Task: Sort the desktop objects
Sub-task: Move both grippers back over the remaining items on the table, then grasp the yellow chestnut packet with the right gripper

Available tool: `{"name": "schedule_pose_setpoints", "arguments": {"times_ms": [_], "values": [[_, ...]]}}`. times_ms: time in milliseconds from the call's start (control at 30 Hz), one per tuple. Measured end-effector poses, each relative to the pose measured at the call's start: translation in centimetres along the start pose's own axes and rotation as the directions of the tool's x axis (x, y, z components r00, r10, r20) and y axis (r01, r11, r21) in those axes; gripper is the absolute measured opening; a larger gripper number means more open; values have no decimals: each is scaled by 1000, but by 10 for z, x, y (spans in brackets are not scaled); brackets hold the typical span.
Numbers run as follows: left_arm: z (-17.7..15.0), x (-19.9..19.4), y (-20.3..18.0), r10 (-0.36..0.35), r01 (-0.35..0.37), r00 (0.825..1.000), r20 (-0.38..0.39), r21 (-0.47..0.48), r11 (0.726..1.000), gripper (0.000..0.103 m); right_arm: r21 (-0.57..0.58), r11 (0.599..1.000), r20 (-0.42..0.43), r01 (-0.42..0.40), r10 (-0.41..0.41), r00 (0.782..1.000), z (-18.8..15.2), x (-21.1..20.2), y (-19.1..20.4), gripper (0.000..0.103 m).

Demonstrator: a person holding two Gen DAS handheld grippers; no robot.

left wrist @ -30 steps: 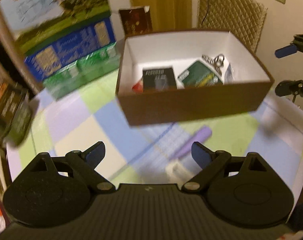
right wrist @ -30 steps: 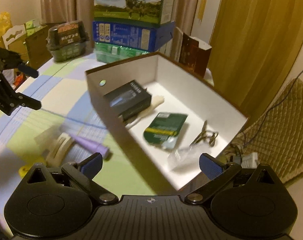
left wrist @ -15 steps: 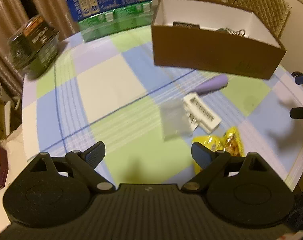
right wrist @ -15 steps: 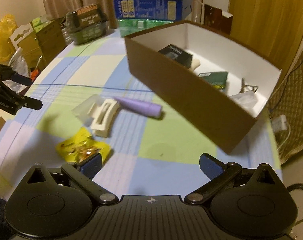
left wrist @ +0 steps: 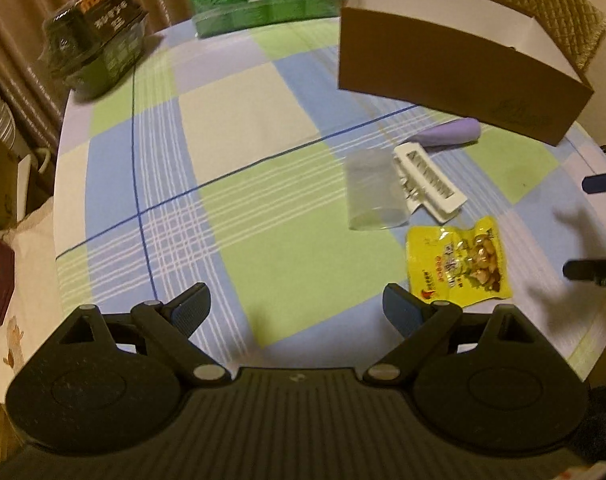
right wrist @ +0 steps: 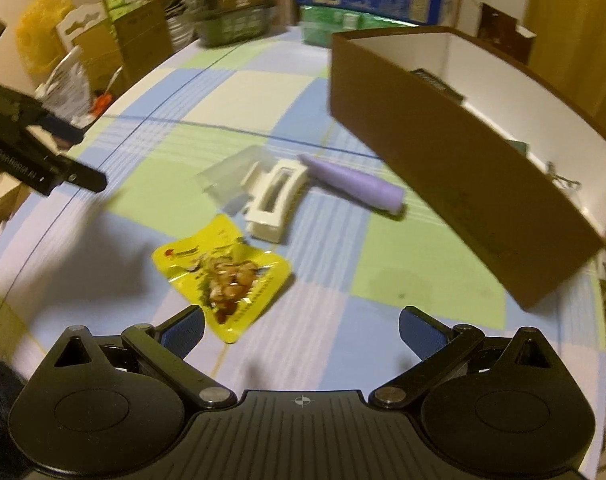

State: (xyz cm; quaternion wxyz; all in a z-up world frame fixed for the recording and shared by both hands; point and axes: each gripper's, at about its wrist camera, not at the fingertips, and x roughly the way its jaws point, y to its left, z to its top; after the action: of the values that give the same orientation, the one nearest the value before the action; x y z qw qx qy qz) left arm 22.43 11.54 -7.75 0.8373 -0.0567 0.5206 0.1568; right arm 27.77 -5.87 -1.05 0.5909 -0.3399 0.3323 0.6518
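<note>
Round table under a blue, green and cream checked cloth [left wrist: 239, 132] carried the whole layout. Largest item on it was one brown cardboard box with a white interior [right wrist: 455, 168], standing toward the far right; it already held a dark packet and a metal item at least — the rest of its contents could not be made out. Loose on the cloth, just in front of the box, lay four things, one of each: a clear plastic sleeve [left wrist: 377, 190], a yellow foil snack pouch [right wrist: 223, 272], a lilac tapered tube [right wrist: 355, 186] and a cream plastic hair claw [right wrist: 273, 202], the claw touching the sleeve and the tube's narrow end. Left gripper [left wrist: 297, 308] hung over bare cloth, jaws spread wide, nothing between them. Right gripper [right wrist: 301, 326] likewise released and empty, with the yellow pouch just ahead of its left finger. Judged step: reach for the next loose item, box partly filled. Next move would call for centring the open jaws of one gripper over a single piece — the pouch looked nearest the right — then lowering and closing on it without dragging its neighbours.
</note>
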Motion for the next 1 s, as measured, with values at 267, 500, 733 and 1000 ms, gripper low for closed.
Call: {"name": "schedule_pose_setpoints", "arguments": {"times_ms": [267, 500, 733, 1000], "values": [[-1, 17, 9, 45, -46, 999, -17, -39, 998, 91, -134, 987, -27, -87, 84, 996, 5, 32, 27, 101], [3, 33, 11, 52, -53, 998, -29, -54, 997, 91, -269, 953, -9, -143, 146, 989, 14, 51, 41, 101], [4, 37, 13, 48, -51, 998, -41, -64, 997, 91, -395, 904, -14, -165, 174, 985, 15, 79, 47, 100], [6, 42, 14, 48, -51, 998, -47, -63, 997, 91, -450, 861, -45, -236, 242, 969, 11, 91, 40, 66]]}}
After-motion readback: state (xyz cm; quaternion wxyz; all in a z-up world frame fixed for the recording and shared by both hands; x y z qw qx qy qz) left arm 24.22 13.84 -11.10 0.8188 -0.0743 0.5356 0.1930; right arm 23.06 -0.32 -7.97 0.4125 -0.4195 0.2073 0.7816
